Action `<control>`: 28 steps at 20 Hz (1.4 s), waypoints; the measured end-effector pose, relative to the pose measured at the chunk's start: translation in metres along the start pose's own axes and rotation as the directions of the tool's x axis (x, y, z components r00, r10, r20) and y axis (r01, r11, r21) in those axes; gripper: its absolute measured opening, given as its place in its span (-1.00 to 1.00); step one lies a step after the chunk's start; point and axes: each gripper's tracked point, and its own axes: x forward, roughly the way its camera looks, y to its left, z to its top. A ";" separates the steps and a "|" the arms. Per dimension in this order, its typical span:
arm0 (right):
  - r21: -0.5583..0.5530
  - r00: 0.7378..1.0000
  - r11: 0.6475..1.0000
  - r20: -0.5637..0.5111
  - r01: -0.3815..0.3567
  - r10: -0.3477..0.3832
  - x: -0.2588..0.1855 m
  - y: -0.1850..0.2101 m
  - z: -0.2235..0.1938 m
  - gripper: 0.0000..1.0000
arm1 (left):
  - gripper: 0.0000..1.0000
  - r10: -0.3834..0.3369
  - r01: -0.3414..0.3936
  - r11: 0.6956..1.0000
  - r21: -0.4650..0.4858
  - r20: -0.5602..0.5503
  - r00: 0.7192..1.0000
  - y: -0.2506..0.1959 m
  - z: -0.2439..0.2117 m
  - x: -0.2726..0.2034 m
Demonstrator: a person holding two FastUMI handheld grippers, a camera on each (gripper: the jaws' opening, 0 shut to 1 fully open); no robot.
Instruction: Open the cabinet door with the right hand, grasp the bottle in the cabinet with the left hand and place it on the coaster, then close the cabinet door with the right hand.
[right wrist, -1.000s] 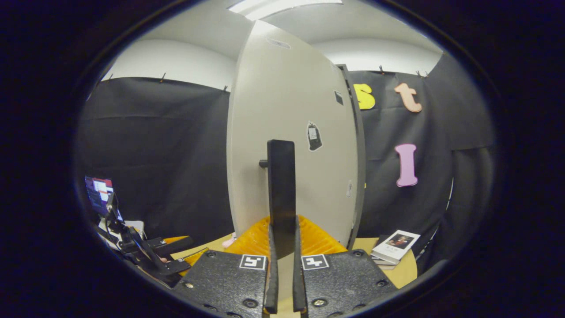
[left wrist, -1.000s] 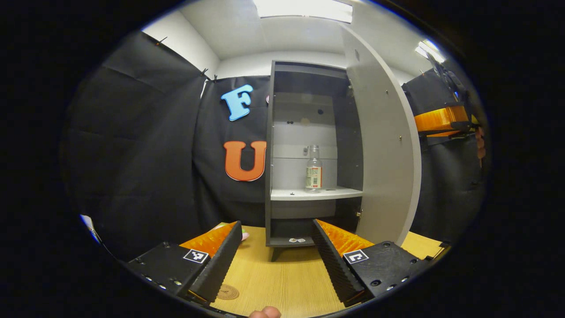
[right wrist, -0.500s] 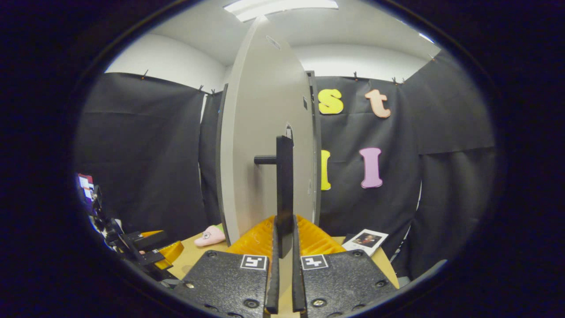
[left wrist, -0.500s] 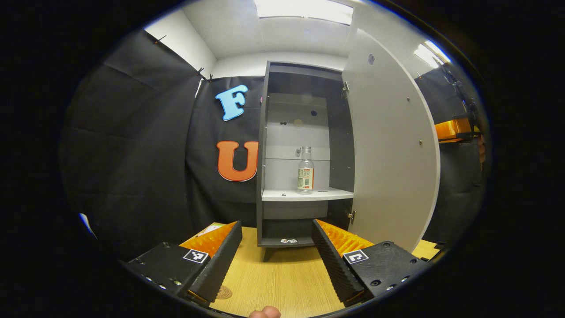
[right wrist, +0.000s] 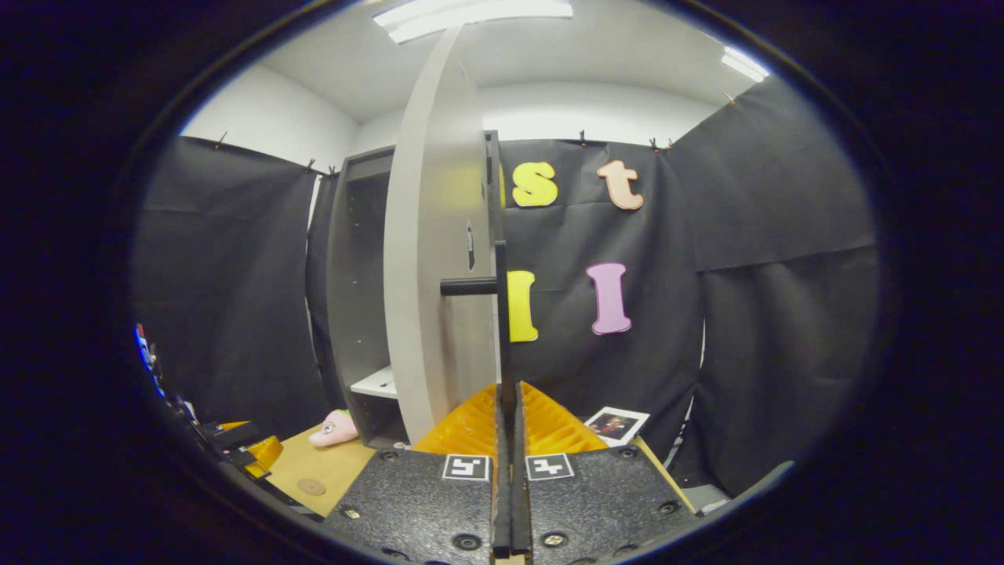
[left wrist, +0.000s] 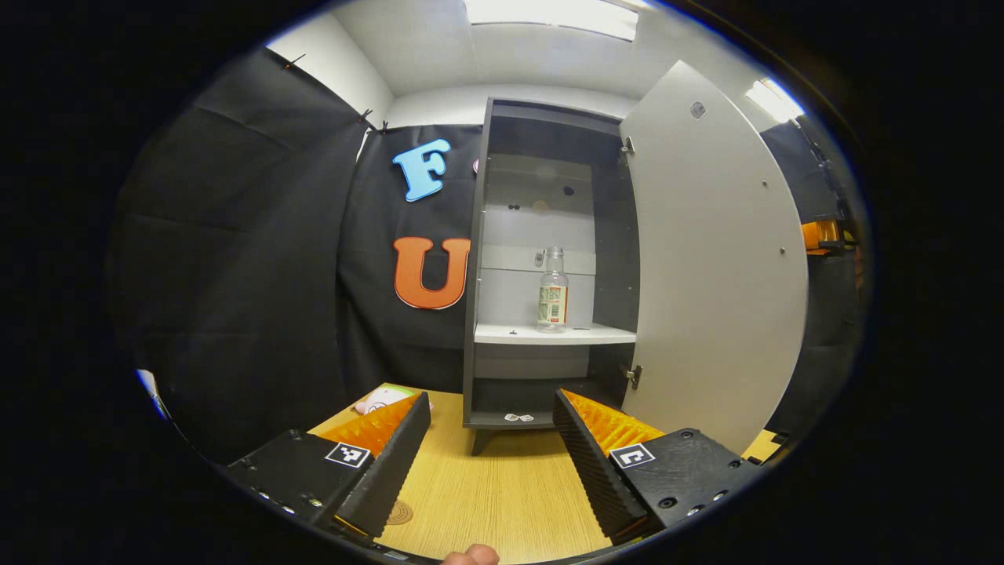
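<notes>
The cabinet point(left wrist: 549, 259) stands open on the wooden table point(left wrist: 502, 494). A clear bottle point(left wrist: 553, 290) with a label stands upright on its white shelf point(left wrist: 549, 335). The grey door point(left wrist: 714, 267) is swung out wide to the right. My left gripper point(left wrist: 491, 400) hangs open over the table, well short of the cabinet, with nothing between its fingers. A small round coaster point(left wrist: 398, 512) lies by its left finger. In the right gripper view the door point(right wrist: 427, 275) shows nearly edge-on, and my right gripper point(right wrist: 508, 408) is shut on its black handle point(right wrist: 502, 329). The coaster point(right wrist: 311, 486) lies at lower left.
A pink soft toy point(right wrist: 333, 429) lies on the table left of the cabinet's foot point(left wrist: 376, 400). A booklet with a photo point(right wrist: 616, 424) lies on the table behind the door. The left gripper point(right wrist: 243, 447) shows at the lower left of the right gripper view.
The door has swung further open with my right gripper shut on its handle. My left gripper stays open and has barely shifted.
</notes>
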 end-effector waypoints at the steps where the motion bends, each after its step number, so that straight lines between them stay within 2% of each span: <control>1: 0.002 1.000 1.000 -0.005 -0.011 0.011 0.001 0.002 0.001 -0.92 | 0.89 0.000 0.000 1.000 0.000 -0.003 1.000 0.000 -0.001 0.000; 6: -0.040 1.000 0.999 -0.006 -0.014 0.014 -0.013 0.003 0.002 -0.92 | 0.90 -0.011 0.011 1.000 0.004 -0.021 1.000 -0.007 -0.006 0.000; 9: -0.016 1.000 1.000 -0.001 -0.027 0.027 -0.034 0.003 -0.012 -0.92 | 0.89 0.000 0.000 1.000 0.008 -0.023 1.000 -0.006 -0.008 0.004; 11: -0.002 1.000 1.000 -0.007 0.012 -0.012 -0.047 -0.013 -0.023 -0.99 | 0.90 -0.015 0.016 1.000 0.006 -0.037 0.999 -0.012 -0.011 0.008; 12: 0.006 0.999 0.999 -0.008 0.034 -0.034 -0.050 -0.021 -0.027 -0.92 | 0.90 -0.025 0.026 1.000 0.008 -0.037 0.999 -0.016 -0.010 0.010; 16: 0.036 0.996 0.995 0.002 0.093 -0.093 -0.051 -0.041 -0.035 -0.92 | 0.90 -0.075 0.074 0.997 -0.019 -0.045 0.996 -0.038 -0.004 0.022; 18: 0.015 0.994 0.994 -0.015 0.105 -0.105 -0.049 -0.046 -0.043 -0.52 | 0.90 -0.093 0.092 0.995 -0.028 -0.030 0.995 -0.048 0.005 0.027; 19: 0.012 0.993 0.993 -0.018 0.121 -0.121 -0.048 -0.051 -0.044 -0.24 | 0.90 -0.102 0.101 0.995 -0.026 -0.025 0.994 -0.052 0.008 0.031; 20: 0.014 0.991 0.991 -0.018 0.134 -0.134 -0.048 -0.055 -0.045 -0.20 | 0.90 -0.112 0.112 0.993 -0.026 -0.019 0.993 -0.056 0.012 0.034; 21: 0.016 0.990 0.990 -0.020 0.142 -0.142 -0.047 -0.058 -0.046 0.04 | 0.90 -0.122 0.122 0.992 -0.028 -0.014 0.992 -0.061 0.014 0.038; 22: 0.017 0.990 0.990 -0.021 0.137 -0.137 -0.046 -0.058 -0.048 0.19 | 0.90 -0.130 0.130 0.991 -0.031 -0.007 0.991 -0.065 0.018 0.042; 23: 0.016 0.991 0.991 -0.021 0.130 -0.130 -0.044 -0.057 -0.049 0.56 | 0.90 -0.134 0.134 0.990 -0.033 0.004 0.991 -0.067 0.022 0.047; 25: 0.003 0.990 0.991 -0.027 0.136 -0.136 -0.041 -0.061 -0.052 0.93 | 0.90 -0.143 0.144 0.989 -0.029 0.019 0.989 -0.072 0.032 0.058; 28: -0.012 0.990 0.990 -0.024 0.141 -0.141 -0.038 -0.064 -0.053 0.99 | 0.89 -0.178 0.179 0.983 -0.043 0.042 0.983 -0.086 0.053 0.081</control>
